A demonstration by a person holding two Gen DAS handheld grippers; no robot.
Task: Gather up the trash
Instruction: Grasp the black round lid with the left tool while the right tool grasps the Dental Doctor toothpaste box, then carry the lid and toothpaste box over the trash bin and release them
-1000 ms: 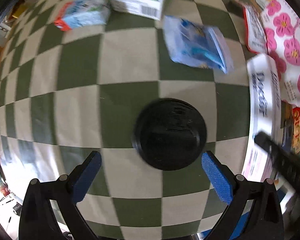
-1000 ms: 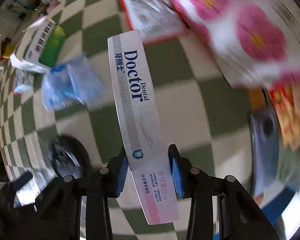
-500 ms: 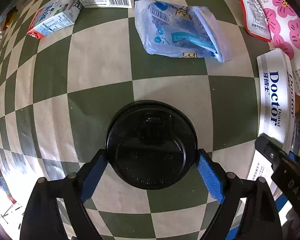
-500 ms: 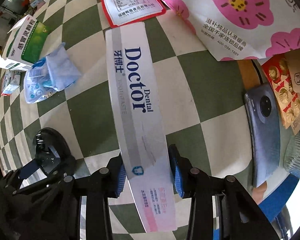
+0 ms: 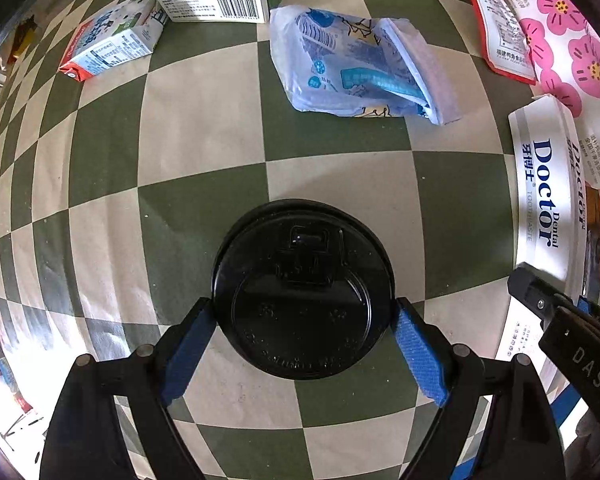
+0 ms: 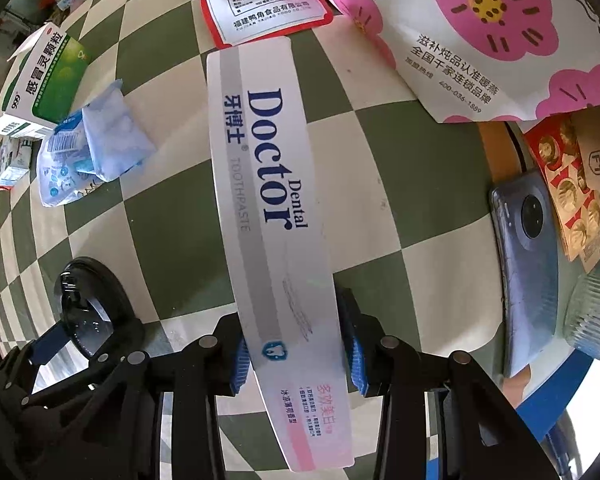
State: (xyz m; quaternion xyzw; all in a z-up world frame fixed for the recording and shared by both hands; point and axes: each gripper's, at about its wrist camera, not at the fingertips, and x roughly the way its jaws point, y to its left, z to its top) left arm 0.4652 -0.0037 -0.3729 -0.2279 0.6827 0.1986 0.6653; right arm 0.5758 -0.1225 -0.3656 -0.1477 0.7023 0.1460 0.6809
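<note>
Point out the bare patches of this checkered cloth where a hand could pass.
Widest bare stretch: between the black lid, the blue plastic bag and the small carton. A narrower lane runs between the lid and the toothpaste box. The right edge is crowded: flowered bag, phone.

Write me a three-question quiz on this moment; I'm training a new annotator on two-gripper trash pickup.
1. True or false: the left gripper has its pads at both sides of the black lid.
2. The right gripper holds what? A) phone B) toothpaste box C) blue plastic bag
3. What pattern does the tablecloth have?

Key
1. True.
2. B, the toothpaste box; the phone and blue plastic bag lie apart.
3. Green-and-cream checks.
</note>
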